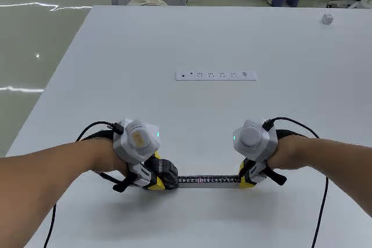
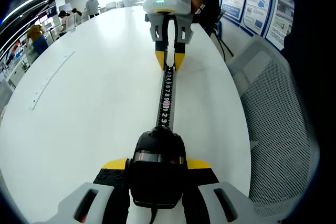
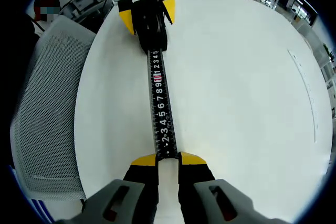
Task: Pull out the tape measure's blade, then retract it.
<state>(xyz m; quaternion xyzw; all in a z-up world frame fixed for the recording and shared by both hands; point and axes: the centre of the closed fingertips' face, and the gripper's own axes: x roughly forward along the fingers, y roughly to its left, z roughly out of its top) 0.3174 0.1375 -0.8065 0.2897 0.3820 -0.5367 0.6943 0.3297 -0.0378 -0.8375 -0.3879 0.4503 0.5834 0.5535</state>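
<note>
My left tongs (image 2: 157, 165) are clamped on the black tape case (image 1: 165, 173) from both sides, with a yellow tip showing at each flank. My right tongs (image 3: 168, 159) are pinched narrow on the free end of the blade (image 3: 160, 103), tips almost together. The blade runs straight between the two with its digits facing up and one red mark among them. It sits low at the counter (image 1: 232, 39), but I cannot tell whether it touches the top.

This whole line lies along the counter's near edge, close to my body. In both gripper views that edge curves past just beside the blade, and a grey mesh chair (image 3: 47, 114) stands beyond it. A black cable (image 1: 321, 201) trails back from each of the tongs along my forearms.

Forward of the tongs, open white surface stretches to a flat power strip (image 1: 215, 75), well apart from the tape near the middle. The left edge slants away, well clear of the case, with glossy floor (image 1: 35, 56) outside it. A small grey object (image 1: 327, 19) sits near the far right corner
</note>
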